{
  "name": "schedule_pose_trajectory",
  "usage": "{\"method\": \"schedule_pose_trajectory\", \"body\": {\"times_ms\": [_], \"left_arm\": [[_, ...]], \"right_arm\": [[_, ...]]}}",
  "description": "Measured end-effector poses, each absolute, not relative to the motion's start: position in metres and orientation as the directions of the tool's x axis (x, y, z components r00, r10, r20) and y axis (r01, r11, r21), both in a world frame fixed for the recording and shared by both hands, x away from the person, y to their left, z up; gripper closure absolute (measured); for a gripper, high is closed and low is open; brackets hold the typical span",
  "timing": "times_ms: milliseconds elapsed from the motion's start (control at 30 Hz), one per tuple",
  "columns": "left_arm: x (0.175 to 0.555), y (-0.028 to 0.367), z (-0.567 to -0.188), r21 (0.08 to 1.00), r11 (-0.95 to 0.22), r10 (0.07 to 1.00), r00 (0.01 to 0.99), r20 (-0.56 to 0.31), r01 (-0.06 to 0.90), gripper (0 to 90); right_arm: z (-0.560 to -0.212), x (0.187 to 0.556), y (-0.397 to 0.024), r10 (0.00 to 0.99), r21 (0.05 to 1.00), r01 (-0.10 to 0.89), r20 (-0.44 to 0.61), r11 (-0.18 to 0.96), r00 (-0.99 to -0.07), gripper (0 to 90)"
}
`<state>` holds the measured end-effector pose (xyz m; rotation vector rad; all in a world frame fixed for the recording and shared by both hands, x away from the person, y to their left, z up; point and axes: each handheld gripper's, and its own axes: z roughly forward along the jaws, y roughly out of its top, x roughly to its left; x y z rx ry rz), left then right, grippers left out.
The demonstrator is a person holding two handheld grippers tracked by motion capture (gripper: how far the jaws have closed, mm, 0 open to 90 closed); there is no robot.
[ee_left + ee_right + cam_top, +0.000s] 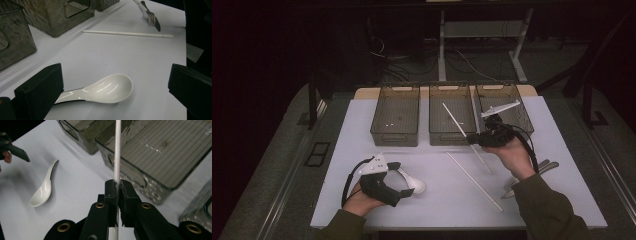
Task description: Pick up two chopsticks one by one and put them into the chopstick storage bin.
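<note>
The high view is dim overall: the room beyond the counter sinks into near black toward 9, 12 and 3 o'clock, while the pale counter top alone catches even light from above. Shadows there are soft and short. The picture is low in detail and slightly grainy. In the left gripper view, the white spoon carries thin curved glare streaks in its bowl, and the near jaws at 7 and 4 o'clock are blurred. In the right gripper view, the white stick is sharp, the bin shows small specks of glare, and a dark corner sits at 10 o'clock.
</note>
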<state>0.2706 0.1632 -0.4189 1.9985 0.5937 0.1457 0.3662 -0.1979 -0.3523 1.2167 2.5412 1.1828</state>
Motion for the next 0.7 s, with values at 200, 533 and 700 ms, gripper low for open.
{"method": "schedule_pose_trajectory", "body": {"times_ms": [200,533,700], "left_arm": [[0.271,0.161,-0.42,0.859,-0.382,0.466,0.873,-0.141,0.342,0.0],[0.27,0.161,-0.419,0.863,-0.376,0.461,0.876,-0.143,0.339,0.0],[0.27,0.161,-0.419,0.862,-0.375,0.462,0.875,-0.145,0.341,0.0]], "right_arm": [[-0.342,0.381,-0.182,0.686,0.68,0.625,0.244,0.383,-0.685,85.0],[-0.327,0.407,-0.148,0.67,0.678,0.615,0.24,0.402,-0.703,85.0],[-0.321,0.421,-0.129,0.662,0.679,0.613,0.246,0.404,-0.708,85.0]]}}
